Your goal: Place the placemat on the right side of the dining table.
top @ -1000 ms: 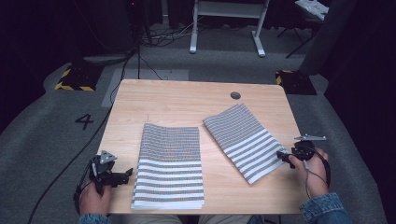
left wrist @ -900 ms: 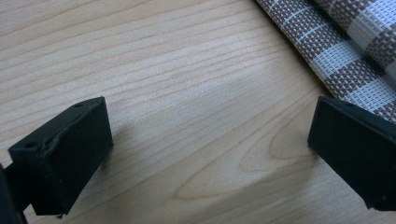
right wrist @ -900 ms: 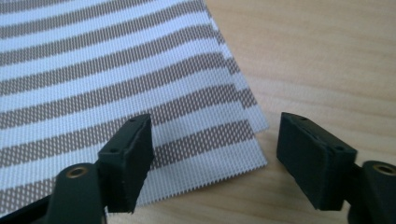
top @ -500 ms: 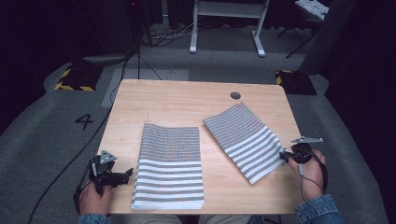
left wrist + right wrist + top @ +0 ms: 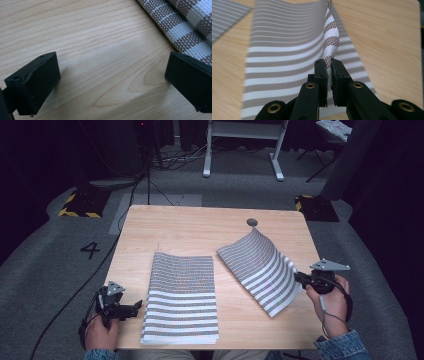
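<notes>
Two brown-and-white striped placemats lie on the wooden table (image 5: pixel 190 225). The left placemat (image 5: pixel 182 295) rests flat near the front edge. The right placemat (image 5: pixel 262 267) sits at an angle, its right edge lifted off the wood. My right gripper (image 5: pixel 299 279) is shut on that raised edge; in the right gripper view the gripper (image 5: pixel 329 75) pinches the woven edge of the placemat (image 5: pixel 284 50), which curves up from the table. My left gripper (image 5: pixel 134 307) stands open just left of the left placemat. In the left gripper view the gripper (image 5: pixel 112 72) hovers over bare wood, a corner of the placemat (image 5: pixel 185 27) at upper right.
A small dark round hole (image 5: pixel 252 222) marks the table near its far right. Cables trail over the grey carpet (image 5: pixel 70 270) on the left. A white frame's legs (image 5: pixel 240 150) stand behind the table, and yellow-black striped floor plates (image 5: pixel 80 205) lie at both far corners.
My right gripper has closed on the right placemat's edge and lifted it, so that side now curls up. The left gripper has stayed put.
</notes>
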Available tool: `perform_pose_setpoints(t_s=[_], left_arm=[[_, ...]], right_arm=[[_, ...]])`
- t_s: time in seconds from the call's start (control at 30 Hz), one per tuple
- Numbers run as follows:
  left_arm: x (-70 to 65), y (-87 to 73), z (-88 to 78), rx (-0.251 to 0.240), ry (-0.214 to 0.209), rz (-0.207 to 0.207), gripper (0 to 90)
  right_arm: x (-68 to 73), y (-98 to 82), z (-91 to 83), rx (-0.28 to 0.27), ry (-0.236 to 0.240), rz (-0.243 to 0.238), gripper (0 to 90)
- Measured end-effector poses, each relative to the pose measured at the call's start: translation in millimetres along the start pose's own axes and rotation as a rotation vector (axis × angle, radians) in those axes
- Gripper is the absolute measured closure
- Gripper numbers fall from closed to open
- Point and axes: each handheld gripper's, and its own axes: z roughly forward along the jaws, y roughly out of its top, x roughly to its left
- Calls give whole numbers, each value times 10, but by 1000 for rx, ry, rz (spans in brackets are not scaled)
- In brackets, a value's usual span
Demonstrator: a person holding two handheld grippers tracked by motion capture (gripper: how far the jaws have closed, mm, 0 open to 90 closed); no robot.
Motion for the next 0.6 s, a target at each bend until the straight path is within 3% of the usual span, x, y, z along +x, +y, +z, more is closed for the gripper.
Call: perform_pose_setpoints(t_s=[0.23,0.37,0.6], left_arm=[[0,0,0,0,0,0,0],[0,0,0,0,0,0,0],[0,0,0,0,0,0,0]], right_arm=[[615,220,-150,-78,146,-137,849],[941,237,-240,-110,233,-193,849],[1321,156,-329,-120,371,-251,849]])
